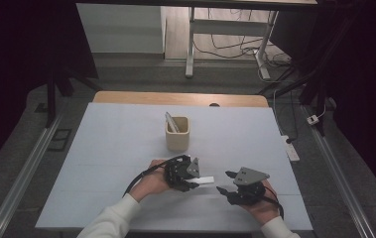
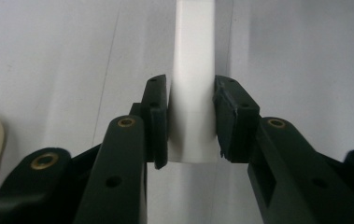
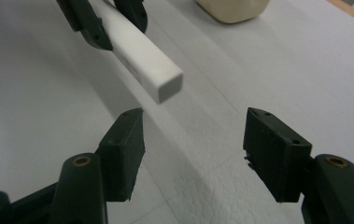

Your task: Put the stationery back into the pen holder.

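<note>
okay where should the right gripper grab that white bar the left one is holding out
Probably the free end of the white bar, approached head-on along its length by the right gripper, whose open jaws already face that end. The bar is square-sectioned, so its two flat sides suit the pads, and the left gripper occupies the other end.

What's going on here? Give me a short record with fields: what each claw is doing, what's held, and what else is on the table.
left claw: shut on the white bar, held above the table
right claw: open, nothing between its jaws, facing the bar's free end
white bar: square-ended, sticks out toward the right claw
beige cup: upright farther back, with a stick-like item leaning inside
</note>
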A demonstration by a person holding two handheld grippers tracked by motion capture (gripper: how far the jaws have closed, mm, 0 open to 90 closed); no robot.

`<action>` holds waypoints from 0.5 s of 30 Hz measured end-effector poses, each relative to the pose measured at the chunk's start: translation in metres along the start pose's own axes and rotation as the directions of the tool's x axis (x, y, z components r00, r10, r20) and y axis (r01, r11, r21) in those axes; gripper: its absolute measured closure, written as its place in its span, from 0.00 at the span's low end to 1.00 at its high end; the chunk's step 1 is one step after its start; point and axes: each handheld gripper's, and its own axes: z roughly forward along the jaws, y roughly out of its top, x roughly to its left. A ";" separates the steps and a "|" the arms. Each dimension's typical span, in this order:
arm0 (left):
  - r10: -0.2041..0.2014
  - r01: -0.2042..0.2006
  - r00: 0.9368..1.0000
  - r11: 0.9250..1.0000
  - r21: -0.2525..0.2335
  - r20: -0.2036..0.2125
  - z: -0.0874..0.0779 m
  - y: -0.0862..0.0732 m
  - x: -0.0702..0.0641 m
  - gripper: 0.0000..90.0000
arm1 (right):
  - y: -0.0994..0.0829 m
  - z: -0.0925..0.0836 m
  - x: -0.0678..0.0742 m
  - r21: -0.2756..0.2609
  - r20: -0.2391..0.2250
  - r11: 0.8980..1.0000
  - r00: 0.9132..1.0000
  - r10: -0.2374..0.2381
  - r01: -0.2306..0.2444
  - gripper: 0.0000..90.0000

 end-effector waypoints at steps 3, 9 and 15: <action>0.012 -0.012 1.000 1.000 0.008 0.006 0.002 0.001 -0.001 0.74 | 0.005 0.003 0.003 0.025 -0.005 0.999 1.000 -0.030 0.030 0.42; 0.017 -0.018 1.000 1.000 0.014 0.014 0.006 0.002 -0.003 0.74 | 0.015 0.013 0.011 0.066 -0.025 0.992 0.994 -0.110 0.112 0.43; 0.024 -0.025 0.999 1.000 0.015 0.023 0.008 0.004 -0.005 0.74 | 0.022 0.020 0.017 0.091 -0.048 0.982 0.985 -0.164 0.167 0.46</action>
